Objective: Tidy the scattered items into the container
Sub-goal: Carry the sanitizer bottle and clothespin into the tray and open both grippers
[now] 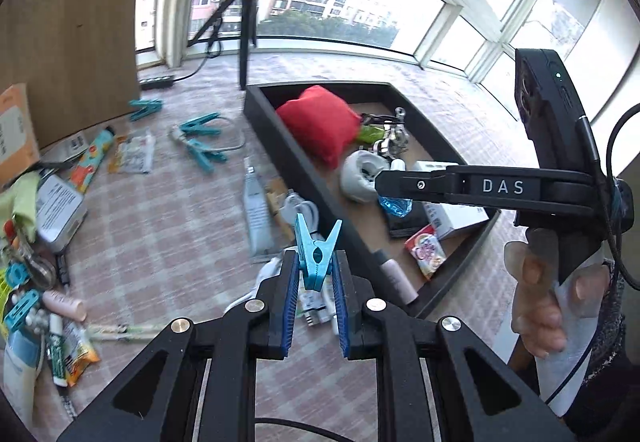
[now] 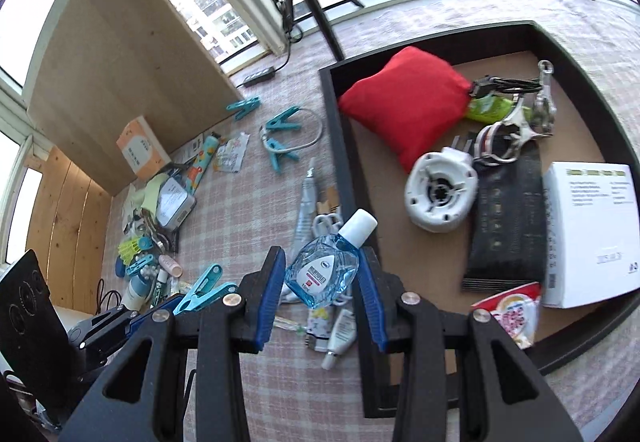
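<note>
My left gripper (image 1: 316,274) is shut on a teal clothespin (image 1: 316,254), held above the checked tablecloth just left of the black tray (image 1: 304,162). My right gripper (image 2: 320,274) is shut on a small blue eye-drop bottle (image 2: 326,266) with a white cap, over the tray's left wall (image 2: 340,146). In the left wrist view the right gripper (image 1: 384,198) reaches over the tray with the blue bottle (image 1: 394,206) under its tip. In the right wrist view the left gripper (image 2: 192,298) shows at lower left with the clothespin (image 2: 204,288). The tray holds a red pouch (image 2: 404,102), a white round part (image 2: 440,194), a white box (image 2: 592,226) and more.
More teal clothespins (image 1: 200,138) and a white cable lie left of the tray. Tubes (image 1: 256,210), sachets and a tin (image 1: 60,206) are scattered on the cloth. A wooden board (image 2: 120,54) stands at the back left. A tripod (image 1: 244,38) stands by the window. A hand (image 1: 540,302) grips the right tool.
</note>
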`<state>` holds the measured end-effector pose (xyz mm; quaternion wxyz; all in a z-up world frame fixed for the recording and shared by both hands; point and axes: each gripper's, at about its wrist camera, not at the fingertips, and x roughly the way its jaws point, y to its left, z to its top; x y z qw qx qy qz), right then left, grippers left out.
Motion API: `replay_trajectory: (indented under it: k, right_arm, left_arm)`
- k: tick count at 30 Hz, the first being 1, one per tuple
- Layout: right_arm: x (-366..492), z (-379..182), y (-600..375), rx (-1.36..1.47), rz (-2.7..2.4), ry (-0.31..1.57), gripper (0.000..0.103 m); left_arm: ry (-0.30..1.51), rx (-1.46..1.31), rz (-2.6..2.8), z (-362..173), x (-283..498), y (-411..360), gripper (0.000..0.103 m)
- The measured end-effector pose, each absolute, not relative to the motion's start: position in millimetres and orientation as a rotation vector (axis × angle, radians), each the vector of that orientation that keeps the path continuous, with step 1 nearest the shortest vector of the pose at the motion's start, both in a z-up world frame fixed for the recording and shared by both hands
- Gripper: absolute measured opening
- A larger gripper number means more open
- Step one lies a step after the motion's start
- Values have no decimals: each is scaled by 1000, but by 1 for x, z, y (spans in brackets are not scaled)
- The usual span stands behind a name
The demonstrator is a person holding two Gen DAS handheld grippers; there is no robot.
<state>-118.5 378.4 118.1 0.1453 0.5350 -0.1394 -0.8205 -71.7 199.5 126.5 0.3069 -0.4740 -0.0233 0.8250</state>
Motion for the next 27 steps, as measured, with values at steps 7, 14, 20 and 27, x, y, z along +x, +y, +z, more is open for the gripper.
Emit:
replay_trajectory:
  k: [7,14,20,27]
  right_arm:
    - [-108,117,441,1567,-2476,-518,37]
    - [-101,126,467,1498,-2588,-533,55]
    - [-103,130,463,1491,-2598,-511,55]
    - [-107,127,438,1486,-2547,-473,55]
  left_arm:
    - [54,-1179,2050,140,-65,289,16]
    - [195,-1121,2053,147,-45,337,62]
    - [202,-1125,2076,148,-44,330,62]
    - [107,-1201,2165,141,-64,291,63]
